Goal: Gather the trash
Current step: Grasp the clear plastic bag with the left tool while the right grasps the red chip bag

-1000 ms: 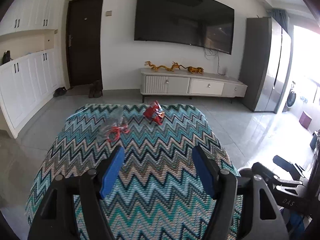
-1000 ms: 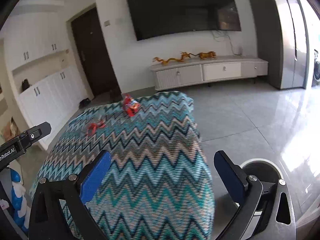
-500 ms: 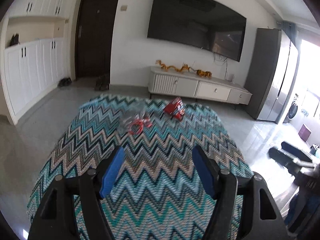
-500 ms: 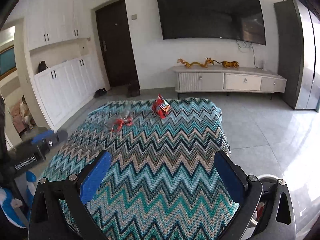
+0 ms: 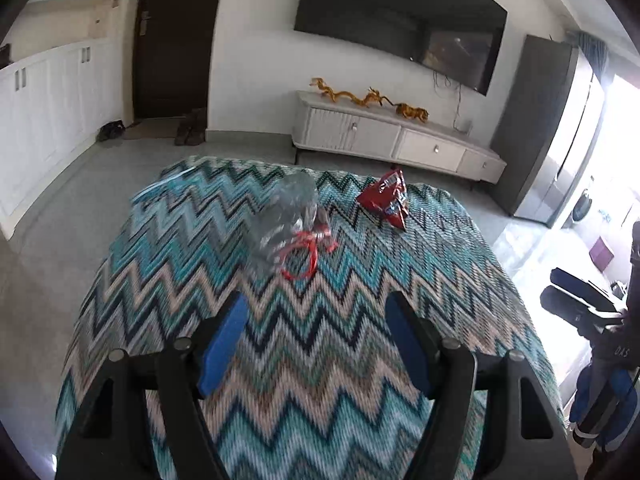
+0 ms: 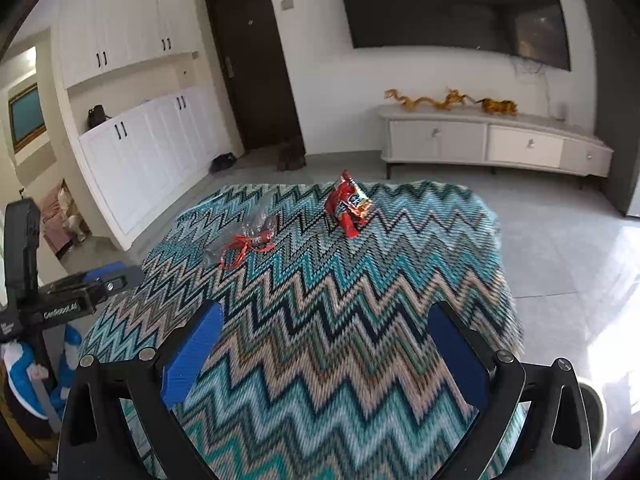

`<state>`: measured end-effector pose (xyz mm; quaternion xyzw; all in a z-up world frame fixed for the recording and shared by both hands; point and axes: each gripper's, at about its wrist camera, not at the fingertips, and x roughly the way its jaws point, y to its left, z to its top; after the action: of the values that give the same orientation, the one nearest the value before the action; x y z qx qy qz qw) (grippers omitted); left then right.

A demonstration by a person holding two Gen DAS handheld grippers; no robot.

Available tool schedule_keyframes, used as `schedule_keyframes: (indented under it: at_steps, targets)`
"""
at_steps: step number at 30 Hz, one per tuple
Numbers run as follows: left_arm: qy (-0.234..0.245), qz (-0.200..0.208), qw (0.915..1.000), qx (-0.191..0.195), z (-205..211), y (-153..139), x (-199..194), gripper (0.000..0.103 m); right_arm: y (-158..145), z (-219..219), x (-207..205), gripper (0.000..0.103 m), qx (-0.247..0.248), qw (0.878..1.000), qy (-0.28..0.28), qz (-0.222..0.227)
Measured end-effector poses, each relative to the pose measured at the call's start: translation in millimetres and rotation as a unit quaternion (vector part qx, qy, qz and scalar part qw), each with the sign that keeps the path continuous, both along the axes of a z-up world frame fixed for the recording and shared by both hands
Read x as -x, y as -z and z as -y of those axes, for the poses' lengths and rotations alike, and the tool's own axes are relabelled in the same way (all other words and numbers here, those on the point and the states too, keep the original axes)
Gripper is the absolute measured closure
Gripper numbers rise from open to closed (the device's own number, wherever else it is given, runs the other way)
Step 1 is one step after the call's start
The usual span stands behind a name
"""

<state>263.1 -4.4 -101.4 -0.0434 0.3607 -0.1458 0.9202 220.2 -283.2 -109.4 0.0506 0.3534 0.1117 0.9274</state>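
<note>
Both the left tool and the right tool are open and empty, ready to grab the clear bag and red wrapper lying near the bench's far edge.

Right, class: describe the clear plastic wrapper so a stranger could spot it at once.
Find the zigzag cloth covering the table. Two bits of trash lie at its far end. The clear wrapper is the left one: crumpled, see-through, with a red ribbon, unlike the solid red snack bag to its right.
</note>
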Motion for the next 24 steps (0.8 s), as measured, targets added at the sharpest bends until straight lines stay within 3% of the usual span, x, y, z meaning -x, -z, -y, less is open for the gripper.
schedule_keyframes:
  at_steps: [5, 12, 17, 22, 24]
  targets:
    - [0.024, -0.004, 0.9989, -0.041, 19, 20, -65, 0.032, 18, -4, -66, 0.002, 0.01, 1.0, -0.024, -0.008]
    - [0.027, -0.029, 0.9971, -0.065, 31, 57, -135, 0.032, 48, -9, -163, 0.003, 0.009, 0.999, -0.042, -0.029]
    - [0.028, -0.052, 0.9959, -0.069, 31, 78, -155, 0.033, 66, -14, -211, 0.003, 0.01, 0.998, -0.036, -0.044]
    - [0.028, -0.074, 0.9957, -0.048, 26, 87, -163, 0.033, 80, -20, -246, 0.003, 0.017, 0.998, -0.027, -0.057]
    - [0.031, -0.076, 0.9956, -0.046, 26, 87, -162, 0.034, 85, -25, -256, 0.01, 0.017, 0.997, -0.028, -0.066]
